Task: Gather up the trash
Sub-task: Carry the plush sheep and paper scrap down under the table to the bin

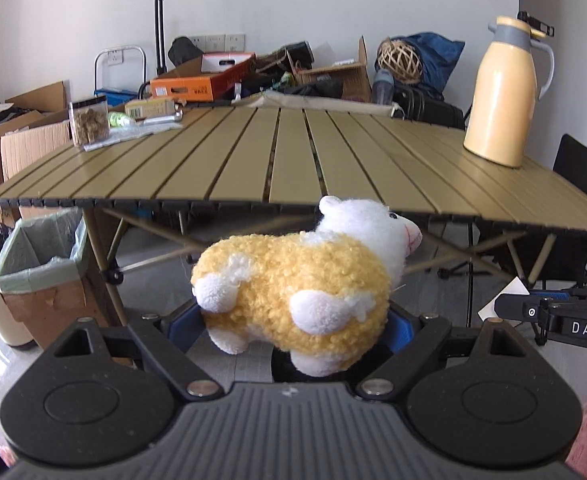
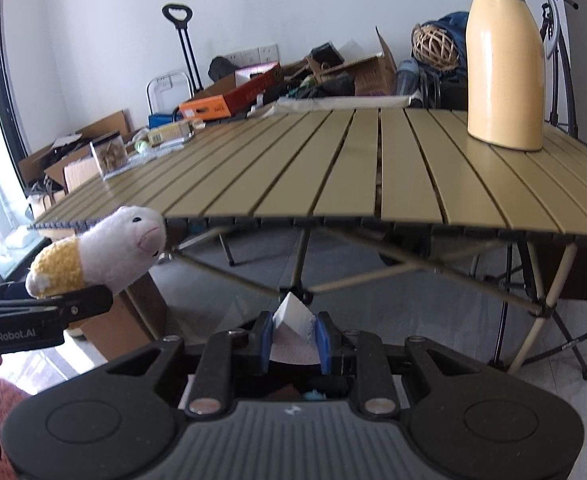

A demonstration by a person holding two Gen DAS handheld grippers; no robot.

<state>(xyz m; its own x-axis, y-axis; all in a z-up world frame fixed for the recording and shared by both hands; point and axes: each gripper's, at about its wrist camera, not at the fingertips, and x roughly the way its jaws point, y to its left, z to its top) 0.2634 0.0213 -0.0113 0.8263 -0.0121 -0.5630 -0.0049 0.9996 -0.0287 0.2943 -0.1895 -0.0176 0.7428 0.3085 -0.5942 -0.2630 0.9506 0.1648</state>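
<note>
Both claws are full, held out in front of the near edge of the slatted table (image 1: 253,152), below the level of its top. On the left, the left gripper (image 1: 293,320) is spread fairly wide around a plush sheep (image 1: 293,280), its blue pads pressed into the yellow woolly flanks; seen from the right-hand camera, the same sheep (image 2: 105,252) sticks out past the black fingers, head toward the table. On the right, the right gripper (image 2: 293,340) is pinched narrow on a scrap of white paper (image 2: 293,328), which stands up between the pads as a folded, creased peak.

As I judge it, the paper will be nearly weightless and limp, apt to slide out or tear if the pinch slackens, so a firm hold low on the fold, where it is thickest, suits it best. The sheep looks soft and springy; it will squash under the pads rather than slip, and the body is the sensible place to hold it, not a leg or the head.

A cardboard bin lined with a pale green bag (image 1: 41,264) stands on the floor beside the table leg, off to the left, well apart from both claws. That seems the likely place for the paper; whether the toy counts as trash I cannot tell. A yellow jug (image 1: 505,96) stands on the table's far right, and a clear tub of snacks (image 1: 90,122) sits at its far left.
</note>
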